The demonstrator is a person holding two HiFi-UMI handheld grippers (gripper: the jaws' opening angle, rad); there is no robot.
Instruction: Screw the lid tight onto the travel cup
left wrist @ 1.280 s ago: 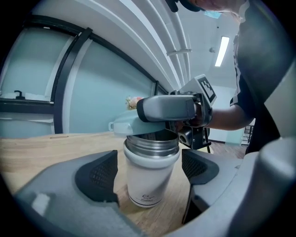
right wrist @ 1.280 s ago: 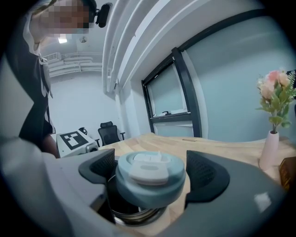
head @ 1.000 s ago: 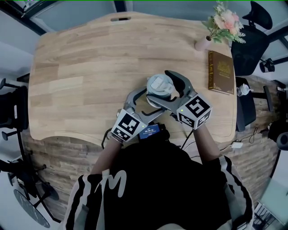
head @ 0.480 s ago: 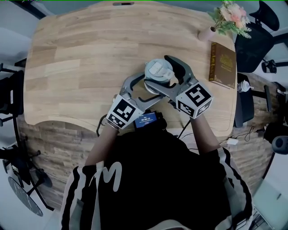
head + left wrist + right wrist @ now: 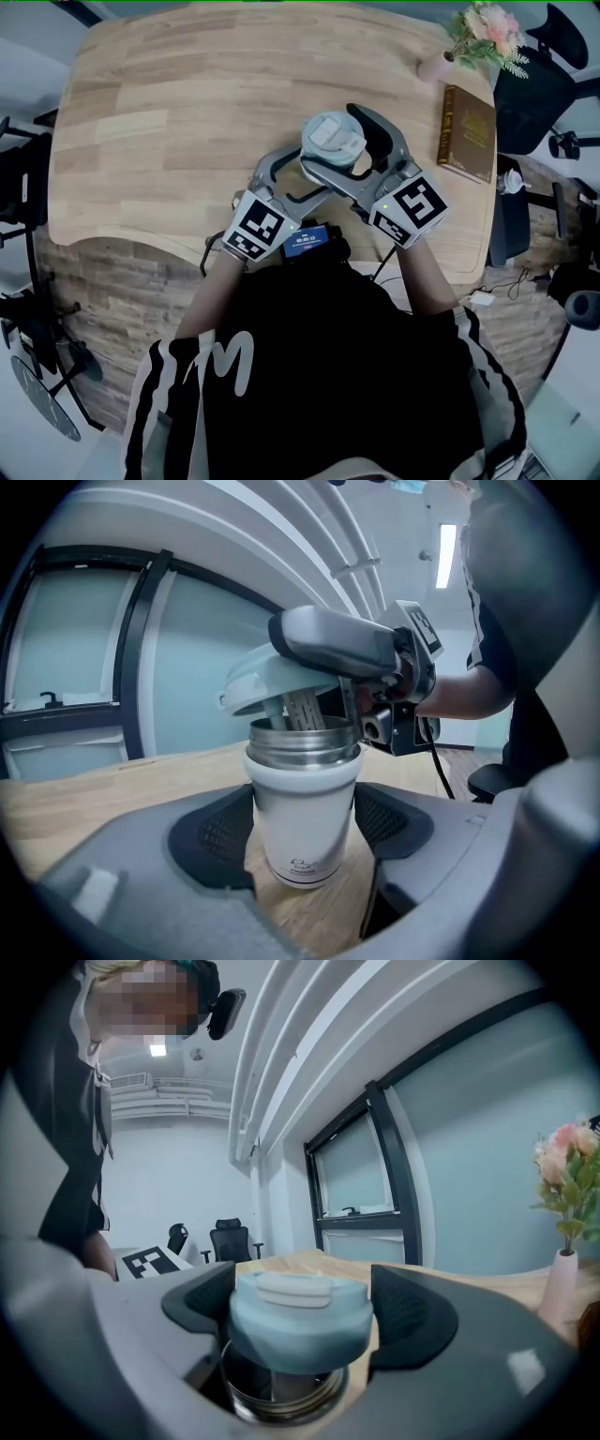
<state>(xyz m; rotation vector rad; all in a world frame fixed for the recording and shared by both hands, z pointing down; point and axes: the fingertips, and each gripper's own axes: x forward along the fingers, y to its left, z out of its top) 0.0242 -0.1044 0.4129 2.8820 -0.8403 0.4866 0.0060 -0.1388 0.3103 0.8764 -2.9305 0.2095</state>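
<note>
A white travel cup [image 5: 305,808] with a steel rim stands on the wooden table [image 5: 169,122]. My left gripper [image 5: 305,829] has just been closing its jaws, and the dark pads now lie against both sides of the cup. My right gripper [image 5: 300,1312] is shut on the pale blue lid [image 5: 298,1321]. It holds the lid tilted just over the cup's mouth [image 5: 281,1396], with the lid's inner stem [image 5: 302,710] reaching into the cup. From the head view the lid [image 5: 330,139] hides most of the cup, with the left gripper [image 5: 309,178] and right gripper [image 5: 345,150] on either side.
A brown book [image 5: 466,131] lies at the table's right edge, with a pink vase of flowers [image 5: 441,64] behind it. A dark office chair [image 5: 530,103] stands beyond the book. A small device with a blue screen [image 5: 307,246] sits at the table's near edge between my wrists.
The left jaws have drawn in against the cup. The lid stays over the cup's mouth, and both hands have hardly shifted.
</note>
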